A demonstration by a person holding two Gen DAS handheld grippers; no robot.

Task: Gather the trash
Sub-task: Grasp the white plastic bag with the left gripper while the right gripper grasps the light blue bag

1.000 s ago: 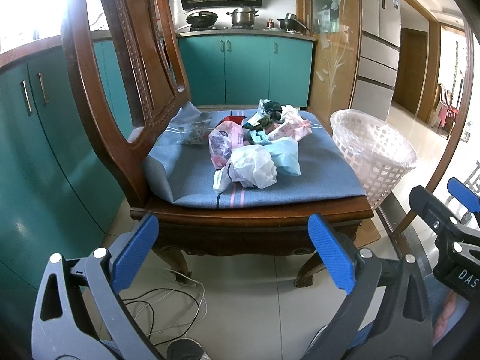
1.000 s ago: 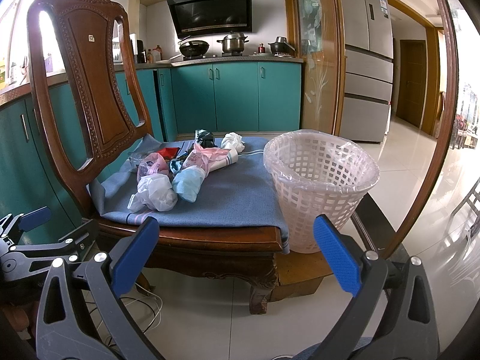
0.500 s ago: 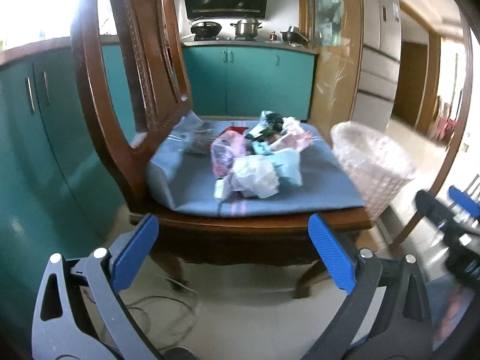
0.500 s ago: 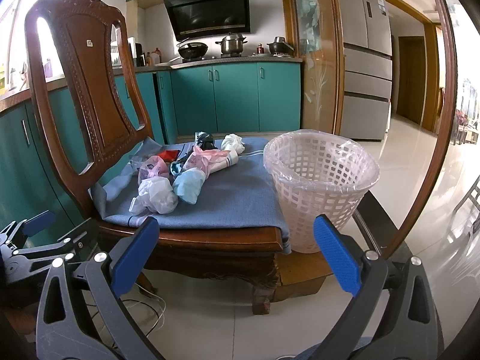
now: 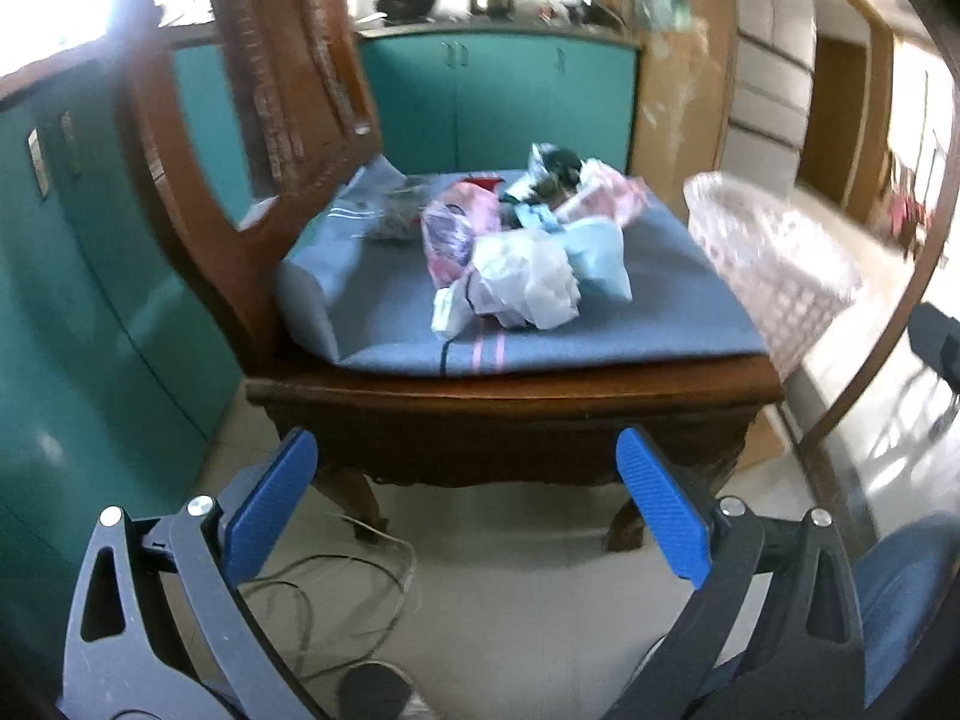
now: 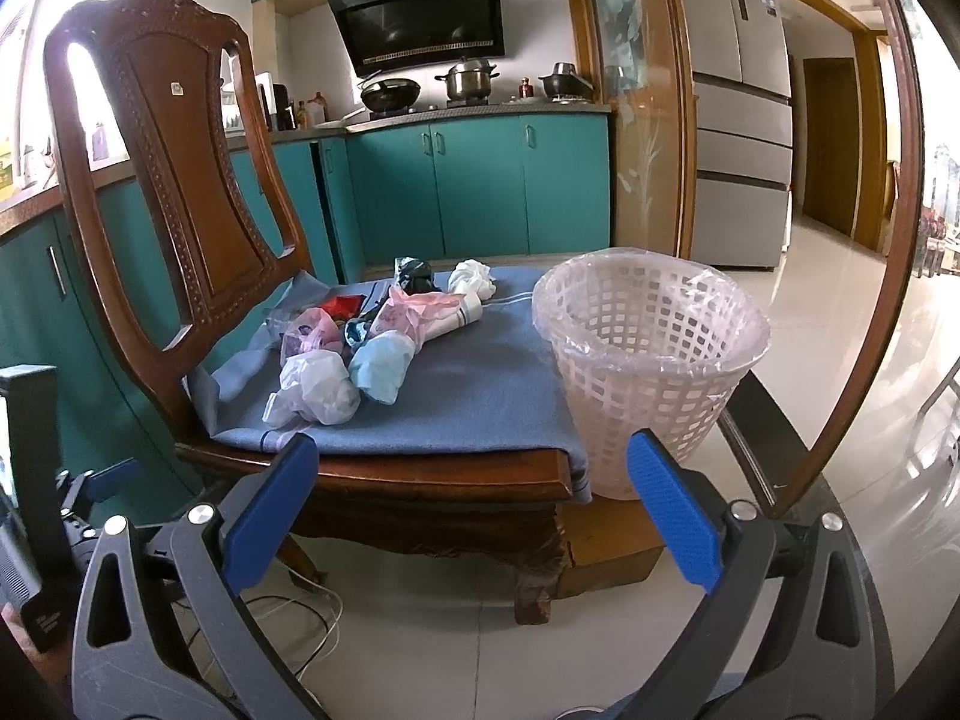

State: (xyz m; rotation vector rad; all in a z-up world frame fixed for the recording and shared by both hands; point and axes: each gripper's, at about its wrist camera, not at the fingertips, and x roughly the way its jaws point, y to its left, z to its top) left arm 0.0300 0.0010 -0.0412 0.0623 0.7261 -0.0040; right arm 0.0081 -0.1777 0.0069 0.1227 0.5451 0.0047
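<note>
No text, brand, number or sign can be read in either view.

- Range hood [image 6: 420,15]: a small mark on the top housing and a row of lit control dots, too small to read.
- Chair back [image 6: 174,87]: a small square sticker, print illegible.
- Fridge [image 6: 741,6]: a dark panel and a pale label on the upper doors, lettering too small to make out.
- Left wrist view: blurred throughout; nothing legible.
</note>
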